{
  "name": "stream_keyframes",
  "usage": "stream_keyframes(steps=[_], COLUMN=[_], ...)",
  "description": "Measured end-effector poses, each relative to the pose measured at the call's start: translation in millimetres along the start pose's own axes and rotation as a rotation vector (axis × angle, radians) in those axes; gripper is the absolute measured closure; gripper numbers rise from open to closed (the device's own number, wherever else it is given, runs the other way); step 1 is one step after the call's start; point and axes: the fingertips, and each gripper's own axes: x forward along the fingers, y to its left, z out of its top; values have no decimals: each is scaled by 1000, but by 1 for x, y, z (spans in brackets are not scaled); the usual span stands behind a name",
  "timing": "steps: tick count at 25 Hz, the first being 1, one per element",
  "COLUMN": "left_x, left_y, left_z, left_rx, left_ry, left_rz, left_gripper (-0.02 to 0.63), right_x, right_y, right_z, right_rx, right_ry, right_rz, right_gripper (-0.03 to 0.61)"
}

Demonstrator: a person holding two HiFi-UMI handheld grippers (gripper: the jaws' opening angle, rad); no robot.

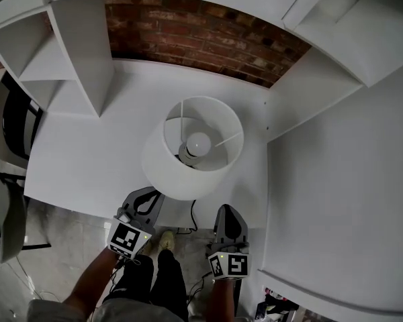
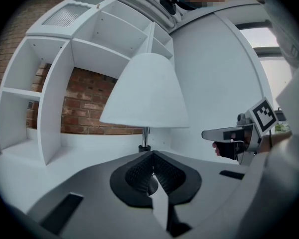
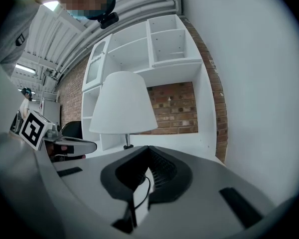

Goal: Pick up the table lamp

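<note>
**Trainee:** What are the large fixtures?

**Technician:** A white shelf unit (image 1: 67, 59) stands against a brick wall (image 1: 188, 39). A white desk (image 1: 87, 153) sits in its recess.

**Trainee:** Where is the table lamp?

**Technician:** The table lamp (image 1: 178, 176) stands upright on the desk, near the front edge and roughly centred in the recess. Its white shade (image 2: 144, 91) sits on a thin metal stem (image 2: 145, 135). The head view looks down into the shade at the bulb (image 1: 199, 142).

**Trainee:** What is the tool state?

**Technician:** The left gripper (image 2: 152, 153) has its jaws closed together with nothing between them. The right gripper (image 3: 148, 148) is also closed and empty. Both are held at the desk's front edge, side by side and pointing at the lamp, and neither touches it.

**Trainee:** Any smaller items?

**Technician:** A black cable (image 1: 193, 213) hangs below the front edge of the desk, between the two grippers.
</note>
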Motion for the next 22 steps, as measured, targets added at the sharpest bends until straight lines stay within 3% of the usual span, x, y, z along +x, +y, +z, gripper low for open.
stream_keyframes(steps=[12, 22], left_x=[38, 63], left_y=[-1, 1], left_z=[-31, -35], left_rx=[17, 29], left_ry=[-45, -36], left_rz=[18, 12], left_gripper=[611, 589], right_x=[10, 16], right_y=[-28, -42], right_z=[-41, -49], right_rx=[9, 15], right_ry=[-32, -45], right_rz=[7, 2], right_gripper=[561, 561])
